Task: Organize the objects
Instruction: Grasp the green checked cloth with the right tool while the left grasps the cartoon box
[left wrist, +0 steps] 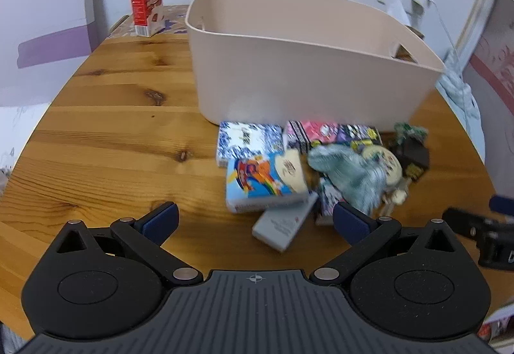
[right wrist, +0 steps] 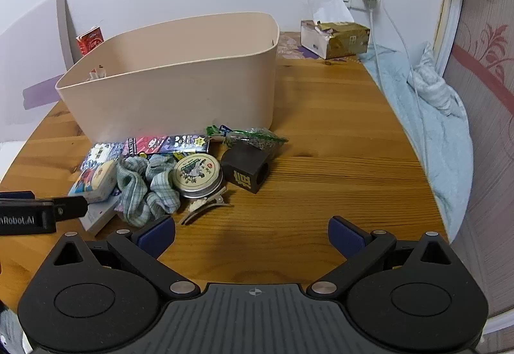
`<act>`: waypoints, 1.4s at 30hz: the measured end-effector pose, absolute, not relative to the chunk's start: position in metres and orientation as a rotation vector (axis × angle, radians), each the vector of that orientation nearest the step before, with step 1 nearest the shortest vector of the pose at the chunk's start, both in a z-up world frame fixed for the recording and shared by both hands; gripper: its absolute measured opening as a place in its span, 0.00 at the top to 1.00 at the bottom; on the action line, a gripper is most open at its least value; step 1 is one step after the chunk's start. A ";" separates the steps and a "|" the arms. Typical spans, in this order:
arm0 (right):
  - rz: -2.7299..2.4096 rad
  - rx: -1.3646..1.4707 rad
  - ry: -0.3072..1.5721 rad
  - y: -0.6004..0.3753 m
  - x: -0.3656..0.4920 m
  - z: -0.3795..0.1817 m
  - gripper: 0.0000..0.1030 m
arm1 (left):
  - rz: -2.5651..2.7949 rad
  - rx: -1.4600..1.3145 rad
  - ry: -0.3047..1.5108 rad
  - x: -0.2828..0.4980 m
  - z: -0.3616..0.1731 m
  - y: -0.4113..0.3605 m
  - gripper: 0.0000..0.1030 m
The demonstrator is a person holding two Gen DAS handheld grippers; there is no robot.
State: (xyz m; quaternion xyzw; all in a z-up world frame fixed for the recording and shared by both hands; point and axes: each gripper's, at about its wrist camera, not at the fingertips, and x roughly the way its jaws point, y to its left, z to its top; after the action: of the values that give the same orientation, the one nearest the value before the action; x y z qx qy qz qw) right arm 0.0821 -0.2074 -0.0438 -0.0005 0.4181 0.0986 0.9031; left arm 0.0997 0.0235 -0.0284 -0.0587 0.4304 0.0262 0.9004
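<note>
A beige plastic bin (left wrist: pixel 305 71) stands on the wooden table (left wrist: pixel 112 129); it also shows in the right wrist view (right wrist: pixel 180 84). In front of it lies a pile: small colourful boxes (left wrist: pixel 260 180), a grey box (left wrist: pixel 282 225), a green checked cloth (right wrist: pixel 144 190), a round tin (right wrist: pixel 196 175), a dark block (right wrist: pixel 247 171), a hair clip (right wrist: pixel 205 206) and a green packet (right wrist: pixel 253 137). My left gripper (left wrist: pixel 255 220) is open just before the pile, over the grey box. My right gripper (right wrist: pixel 252 235) is open and empty, right of the pile.
A red carton (left wrist: pixel 146 5) stands at the table's far left corner. A tissue box (right wrist: pixel 334 37) sits at the back right under a wall socket with a cable. A light blue blanket (right wrist: pixel 427 116) lies along the right edge.
</note>
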 end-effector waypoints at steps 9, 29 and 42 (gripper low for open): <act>0.287 0.006 0.867 -0.188 0.103 -0.050 0.00 | 0.060 -0.168 0.912 0.129 -0.037 0.037 0.00; 0.457 -0.073 0.885 -0.123 0.128 -0.069 0.49 | -0.008 -0.204 0.973 0.155 -0.067 0.044 0.29; 0.462 -0.057 0.862 -0.124 0.117 -0.059 0.87 | -0.051 -0.151 0.944 0.129 -0.054 0.044 0.38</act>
State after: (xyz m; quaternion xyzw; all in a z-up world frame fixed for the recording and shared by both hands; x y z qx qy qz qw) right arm 0.1172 -0.1243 -0.0591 -0.0275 0.4140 0.2218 0.8824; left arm 0.1295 0.0443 -0.0542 -0.0727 0.4544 -0.0247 0.8875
